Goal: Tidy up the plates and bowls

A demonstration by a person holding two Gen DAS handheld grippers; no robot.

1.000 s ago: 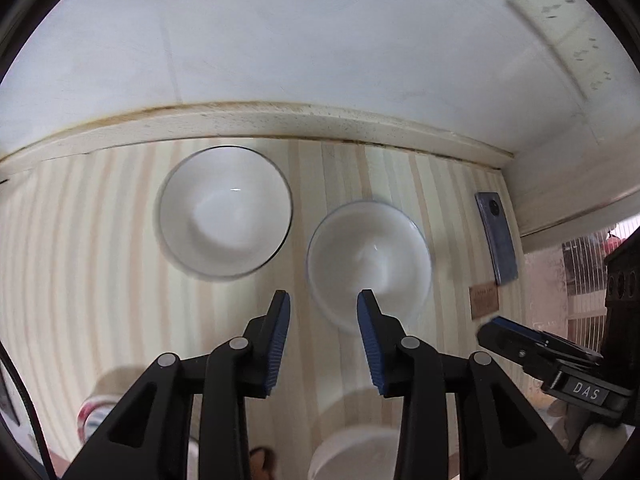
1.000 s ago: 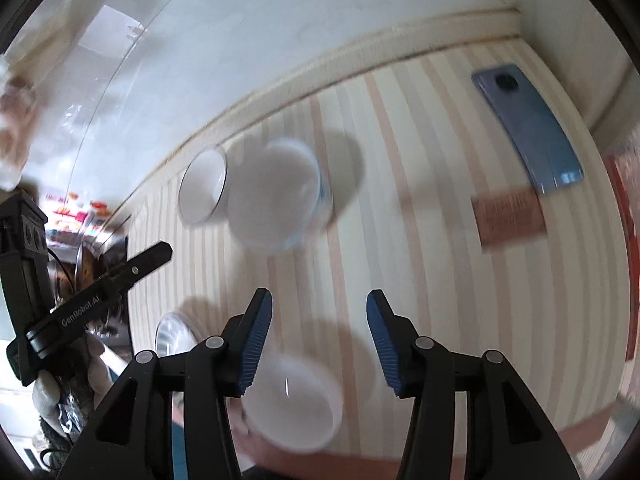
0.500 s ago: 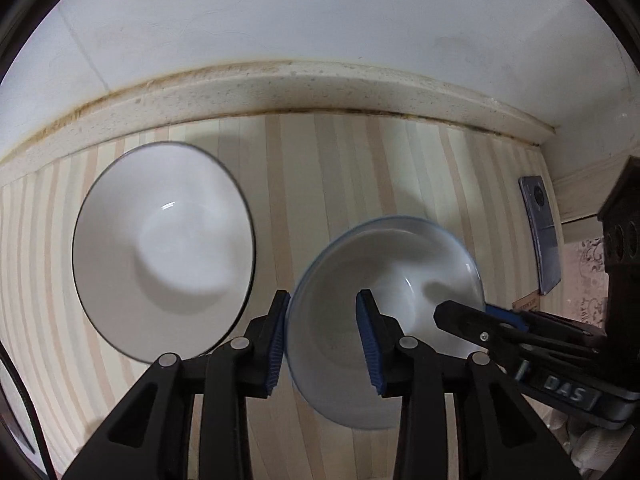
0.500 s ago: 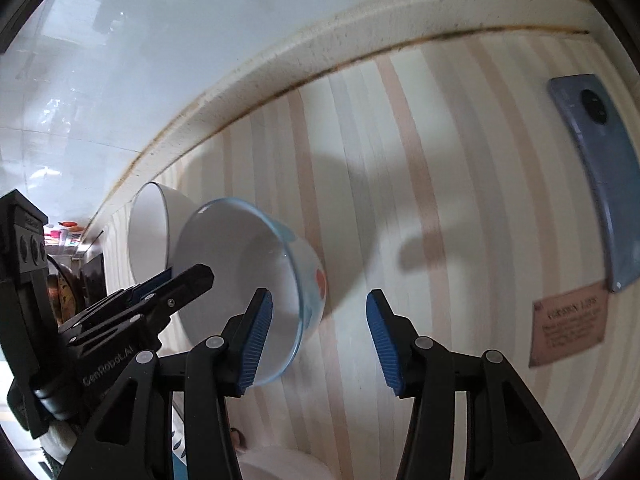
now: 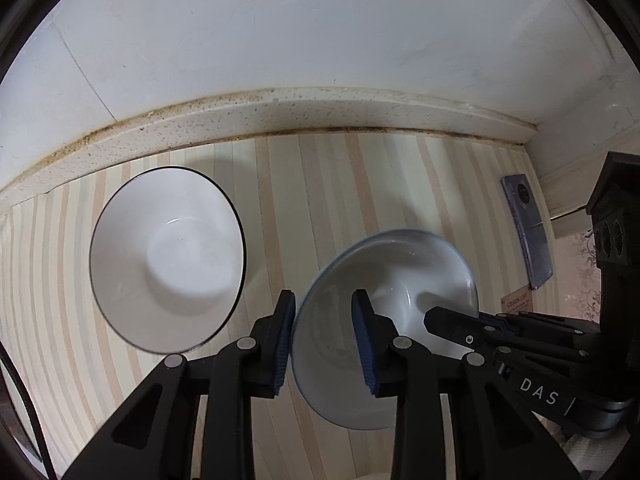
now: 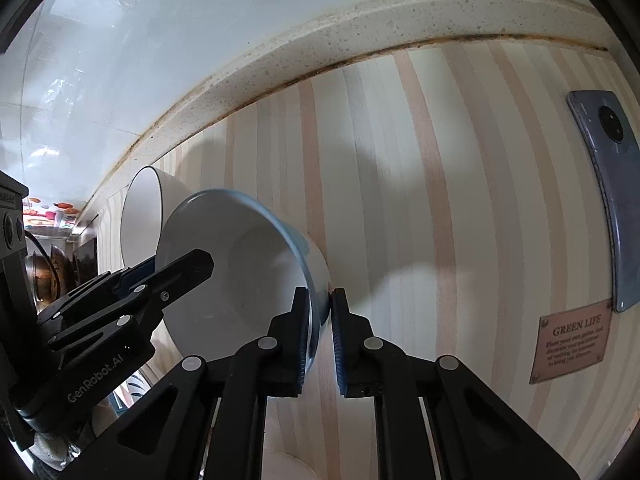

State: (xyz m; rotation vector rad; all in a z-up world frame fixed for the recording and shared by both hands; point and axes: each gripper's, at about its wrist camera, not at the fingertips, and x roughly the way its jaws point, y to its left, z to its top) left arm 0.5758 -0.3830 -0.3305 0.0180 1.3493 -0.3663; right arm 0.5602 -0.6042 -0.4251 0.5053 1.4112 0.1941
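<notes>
Your right gripper point(image 6: 320, 332) is clenched on the rim of the blue-rimmed bowl point(image 6: 240, 268). Your left gripper point(image 5: 325, 344) straddles its rim, not closed. Only the left view shows the black-rimmed bowl point(image 5: 166, 264) wholly on the striped counter point(image 5: 320, 184).

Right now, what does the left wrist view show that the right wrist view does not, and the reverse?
Only the left wrist view shows the whole inside of the black-rimmed bowl.

Only the right wrist view shows the GREEN LIFE plaque readably, and the right gripper shut on the blue-rimmed bowl.

Both show that bowl, the phone and the striped countertop.
</notes>
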